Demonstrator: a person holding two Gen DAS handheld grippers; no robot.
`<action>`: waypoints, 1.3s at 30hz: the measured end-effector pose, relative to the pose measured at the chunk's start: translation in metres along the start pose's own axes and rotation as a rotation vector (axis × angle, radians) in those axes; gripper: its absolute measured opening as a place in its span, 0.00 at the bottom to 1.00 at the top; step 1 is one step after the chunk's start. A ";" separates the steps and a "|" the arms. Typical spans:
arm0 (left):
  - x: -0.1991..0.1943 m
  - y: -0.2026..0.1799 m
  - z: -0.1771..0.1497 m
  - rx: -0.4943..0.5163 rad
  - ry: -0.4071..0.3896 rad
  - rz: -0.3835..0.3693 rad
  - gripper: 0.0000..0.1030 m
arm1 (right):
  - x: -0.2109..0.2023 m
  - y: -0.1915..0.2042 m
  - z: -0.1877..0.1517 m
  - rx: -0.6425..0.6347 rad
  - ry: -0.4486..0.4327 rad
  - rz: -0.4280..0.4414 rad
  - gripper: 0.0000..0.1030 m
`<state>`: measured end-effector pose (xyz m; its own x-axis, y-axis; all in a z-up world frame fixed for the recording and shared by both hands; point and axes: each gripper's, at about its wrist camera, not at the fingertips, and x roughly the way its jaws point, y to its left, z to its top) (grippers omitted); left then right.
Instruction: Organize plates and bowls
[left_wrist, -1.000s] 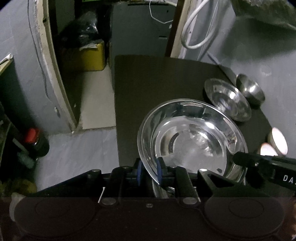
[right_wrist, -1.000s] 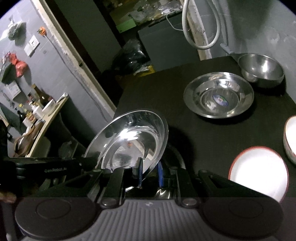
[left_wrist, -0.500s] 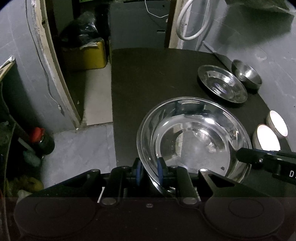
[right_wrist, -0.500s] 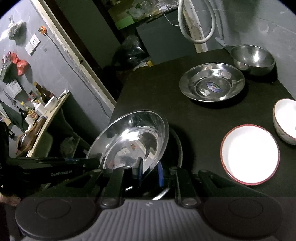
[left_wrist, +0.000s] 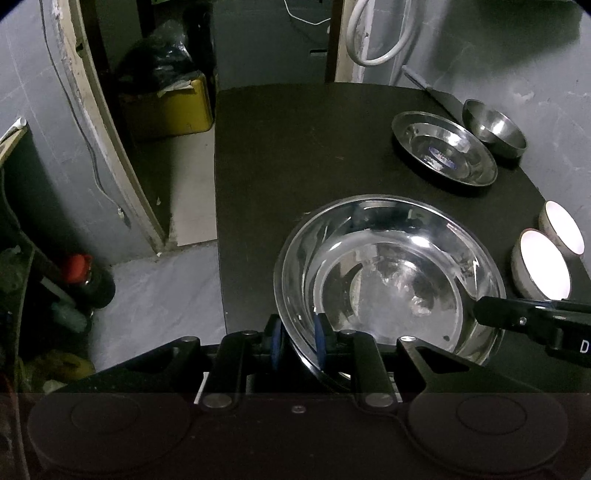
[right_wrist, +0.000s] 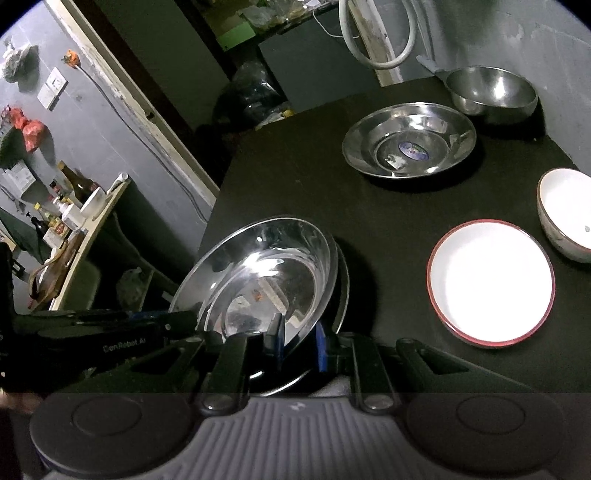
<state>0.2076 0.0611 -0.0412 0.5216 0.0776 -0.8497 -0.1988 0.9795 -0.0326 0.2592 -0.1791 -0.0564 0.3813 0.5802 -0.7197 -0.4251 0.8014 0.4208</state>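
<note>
Steel bowl (left_wrist: 388, 280), clamped at its rim by left tool (left_wrist: 298, 341) and right tool (right_wrist: 300, 343), has sunk toward the counter (left_wrist: 295, 155) at lower centre; set-down seems close.

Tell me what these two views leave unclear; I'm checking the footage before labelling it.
- Left wrist view: near rim of the steel plate is hidden behind the left tool.
- Right wrist view: whether that plate rests on the table or is lifted; the right tool covers its low edge.
- Right wrist view: white bowl is cut off by the picture's right edge.
- Both views: sticker in the far steel plate is too small to read.
</note>
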 end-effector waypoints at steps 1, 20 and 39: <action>0.000 0.000 0.000 -0.001 0.003 0.000 0.20 | 0.001 0.001 0.000 -0.001 0.005 -0.004 0.20; -0.004 0.007 0.000 -0.017 -0.024 0.012 0.51 | 0.001 0.017 0.001 -0.040 0.053 -0.045 0.67; 0.006 -0.028 0.073 0.007 -0.356 -0.008 0.99 | -0.030 -0.024 0.037 -0.017 -0.254 -0.180 1.00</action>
<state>0.2765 0.0477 -0.0071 0.7799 0.1285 -0.6125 -0.1883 0.9815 -0.0339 0.2883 -0.2098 -0.0246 0.6436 0.4486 -0.6201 -0.3452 0.8933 0.2879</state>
